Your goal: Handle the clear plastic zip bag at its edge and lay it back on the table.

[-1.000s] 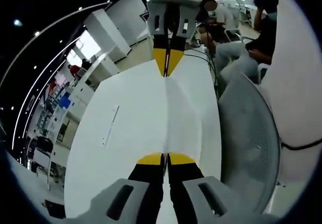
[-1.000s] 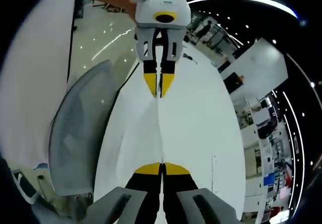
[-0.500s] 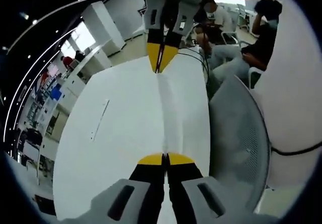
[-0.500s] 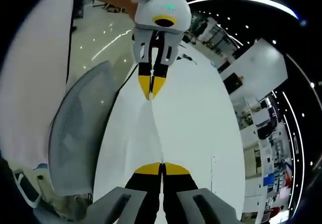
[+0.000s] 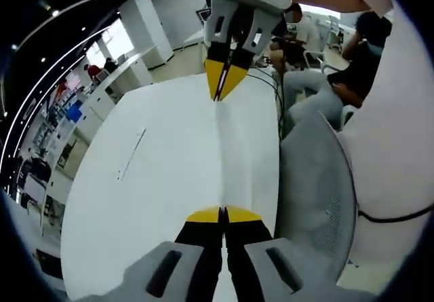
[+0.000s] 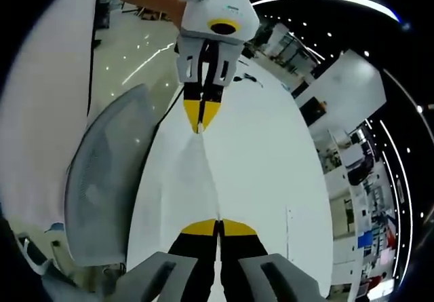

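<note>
While both grippers pinch the clear zip bag taut above the white bench, it is not yet laid down.
Left gripper [image 5: 222,214] at frame bottom and right gripper [image 5: 222,93] at top centre are both closed on opposite edges of the bag [image 5: 218,153]; bench [image 5: 149,180] below, mesh chair [image 5: 315,186] at right. Risk: thin slick film may slip out, or uneven lowering may crease it.

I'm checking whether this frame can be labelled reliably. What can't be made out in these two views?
- Bag: clear, stretched edge-on between the claws above the white table, so in both views its outline and contents are lost.
- Zip: too thin to tell open from sealed.
- Left claw tips: pressed together on the bag edge, hiding the pinched part; likewise right claw.
- Grey chair: cut off by the left edge in the right gripper view.
</note>
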A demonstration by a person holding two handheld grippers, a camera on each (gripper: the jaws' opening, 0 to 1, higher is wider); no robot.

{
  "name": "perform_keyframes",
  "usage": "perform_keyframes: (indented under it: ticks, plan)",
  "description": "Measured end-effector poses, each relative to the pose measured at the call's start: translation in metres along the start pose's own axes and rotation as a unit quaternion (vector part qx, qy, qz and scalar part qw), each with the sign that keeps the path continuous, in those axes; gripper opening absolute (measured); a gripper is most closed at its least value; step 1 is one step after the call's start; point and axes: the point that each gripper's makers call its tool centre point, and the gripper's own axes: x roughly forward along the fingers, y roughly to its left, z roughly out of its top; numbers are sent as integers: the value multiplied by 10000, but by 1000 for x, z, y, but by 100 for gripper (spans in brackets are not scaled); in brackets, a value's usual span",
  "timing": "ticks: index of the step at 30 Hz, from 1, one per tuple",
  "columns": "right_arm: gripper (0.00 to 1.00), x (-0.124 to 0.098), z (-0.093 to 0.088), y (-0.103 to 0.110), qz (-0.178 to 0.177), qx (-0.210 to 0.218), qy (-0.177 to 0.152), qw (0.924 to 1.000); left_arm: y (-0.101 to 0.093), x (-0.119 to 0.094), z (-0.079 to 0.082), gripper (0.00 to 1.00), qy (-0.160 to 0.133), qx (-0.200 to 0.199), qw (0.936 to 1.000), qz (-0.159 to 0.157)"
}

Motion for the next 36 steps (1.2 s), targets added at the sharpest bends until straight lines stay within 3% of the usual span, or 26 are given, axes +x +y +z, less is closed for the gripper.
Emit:
perform_keyframes:
  ticks: [8,19,36]
  plan:
    - [4,1,1,0,35,118,-44,9999,3,0,0,0,24,34,10000,7]
    - [13,7,14,3,121,231,-169,9995,5,2,6,0,50,430,9990,116]
    - [14,31,64,10,383,355,-566,9970,5,0,9,0,107,611,9979,170]
